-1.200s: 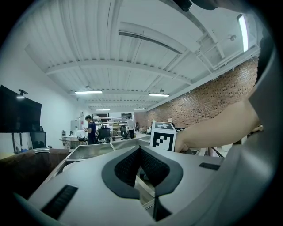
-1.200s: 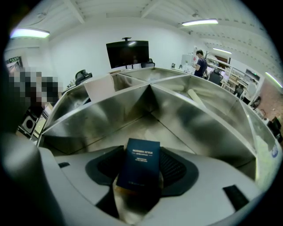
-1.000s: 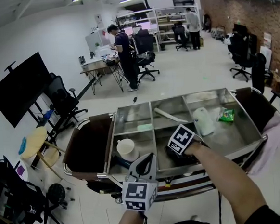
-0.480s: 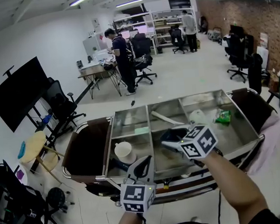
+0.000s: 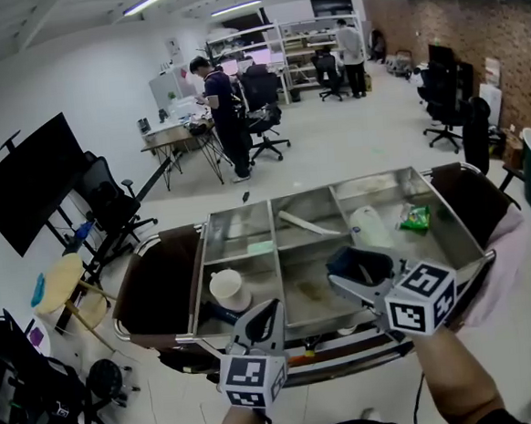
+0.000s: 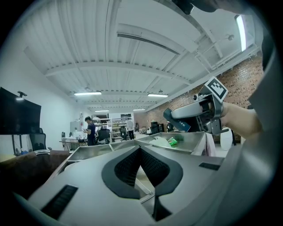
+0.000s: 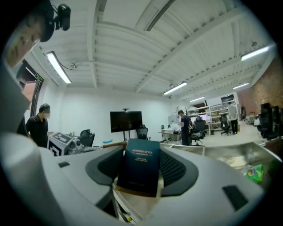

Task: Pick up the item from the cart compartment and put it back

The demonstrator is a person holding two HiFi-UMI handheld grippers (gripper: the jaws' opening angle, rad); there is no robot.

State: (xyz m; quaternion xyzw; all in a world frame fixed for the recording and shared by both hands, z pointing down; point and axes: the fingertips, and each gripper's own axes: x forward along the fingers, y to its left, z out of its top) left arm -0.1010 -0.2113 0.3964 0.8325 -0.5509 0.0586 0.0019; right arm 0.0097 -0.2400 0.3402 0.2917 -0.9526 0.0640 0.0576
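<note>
Nearest, at the front rail of the stainless-steel compartment cart (image 5: 304, 295): left gripper (image 6: 140, 148), jaws pressed together on nothing. Just right of it, right gripper (image 7: 140, 160) clamped on a dark blue flat rectangular box (image 7: 141, 170), held raised above the cart's middle front compartment. Farther back, in the right compartment: white plastic bottle (image 5: 367, 229) and green packet (image 5: 414, 218).
</note>
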